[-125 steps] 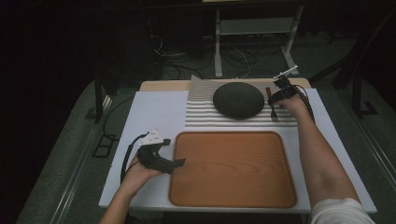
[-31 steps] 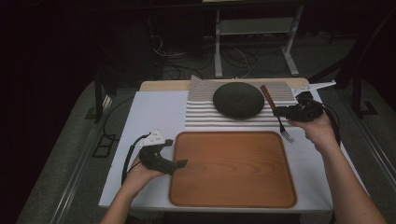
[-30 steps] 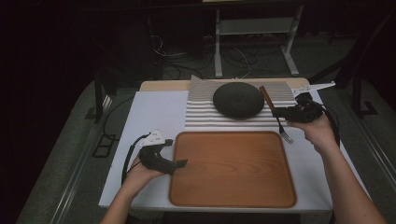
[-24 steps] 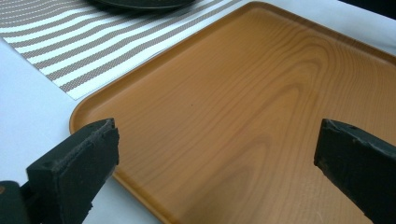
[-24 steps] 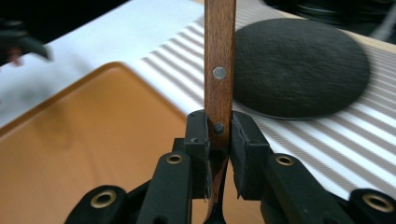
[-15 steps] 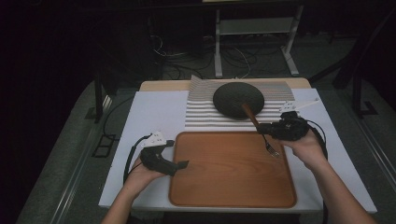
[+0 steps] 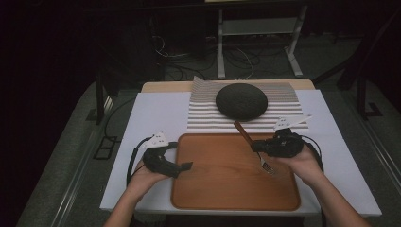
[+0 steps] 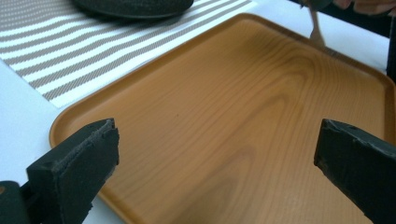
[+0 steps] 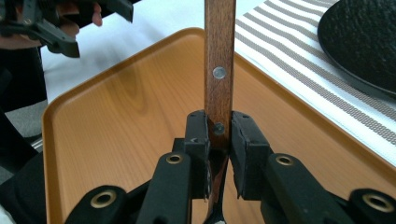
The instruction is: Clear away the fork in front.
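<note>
Right gripper is seen in the high view over the right half of the wooden tray, held in the right hand. Its fingers are clamped on the fork, at the lower end of the brown wooden handle just above the metal neck; two rivets are visible on the handle in the right gripper view. The fork is held tilted: handle end pointed up and back toward the dark plate, tines pointed down over the tray surface. Whether the tines touch the tray cannot be told from the high view. In the left gripper view the tines are seen near the tray's far right corner, close to the surface.

Left gripper is held by the left hand at the tray's left edge, pointed across the tray. Its fingers are spread wide apart, nothing between them; only tray wood is seen beyond them.

The dark plate is seated on the striped placemat, behind the tray. Tray and placemat are laid on the white-covered bench; the tray's rear edge is just beside the placemat's front edge.
</note>
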The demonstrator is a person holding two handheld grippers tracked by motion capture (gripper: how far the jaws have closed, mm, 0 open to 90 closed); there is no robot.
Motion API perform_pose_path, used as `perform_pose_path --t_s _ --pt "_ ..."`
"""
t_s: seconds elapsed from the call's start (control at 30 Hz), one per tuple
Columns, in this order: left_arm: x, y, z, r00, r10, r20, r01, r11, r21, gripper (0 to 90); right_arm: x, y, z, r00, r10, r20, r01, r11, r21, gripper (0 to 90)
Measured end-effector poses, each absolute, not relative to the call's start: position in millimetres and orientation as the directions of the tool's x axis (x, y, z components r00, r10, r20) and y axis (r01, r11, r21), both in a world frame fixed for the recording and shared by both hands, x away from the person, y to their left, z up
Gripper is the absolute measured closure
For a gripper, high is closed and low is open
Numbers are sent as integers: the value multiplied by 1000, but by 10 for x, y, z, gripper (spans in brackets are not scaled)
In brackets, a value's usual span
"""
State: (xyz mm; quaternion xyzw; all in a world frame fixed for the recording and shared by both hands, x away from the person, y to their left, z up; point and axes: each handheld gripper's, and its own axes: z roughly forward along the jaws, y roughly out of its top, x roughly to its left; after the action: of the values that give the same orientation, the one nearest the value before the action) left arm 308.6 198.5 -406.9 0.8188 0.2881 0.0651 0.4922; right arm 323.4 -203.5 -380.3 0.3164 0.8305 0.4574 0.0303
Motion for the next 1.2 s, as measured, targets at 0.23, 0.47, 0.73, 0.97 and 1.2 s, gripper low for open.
perform_pose_path --t_s 0.23,0.47,0.73,0.97,1.2 --pt "3120 1839 -4009 832 527 -173 403 -359 842 0 3237 -2009 -3817 -799 554 233 493 383 781 770" --pt "3238 1659 -3859 843 508 -175 388 -350 852 1 3240 -2050 -3797 -793 561 235 492 365 790 770" --pt "3390 1436 -3728 850 495 -180 373 -324 870 33 3254 -2064 -3796 -790 565 238 490 348 799 770" --pt "3467 1190 -3666 870 452 -196 360 -310 880 84 3251 -2062 -3790 -790 565 237 486 343 804 770" --pt "3547 944 -3567 883 420 -207 351 -301 887 144 3257 -2045 -3784 -789 567 238 483 330 811 770"
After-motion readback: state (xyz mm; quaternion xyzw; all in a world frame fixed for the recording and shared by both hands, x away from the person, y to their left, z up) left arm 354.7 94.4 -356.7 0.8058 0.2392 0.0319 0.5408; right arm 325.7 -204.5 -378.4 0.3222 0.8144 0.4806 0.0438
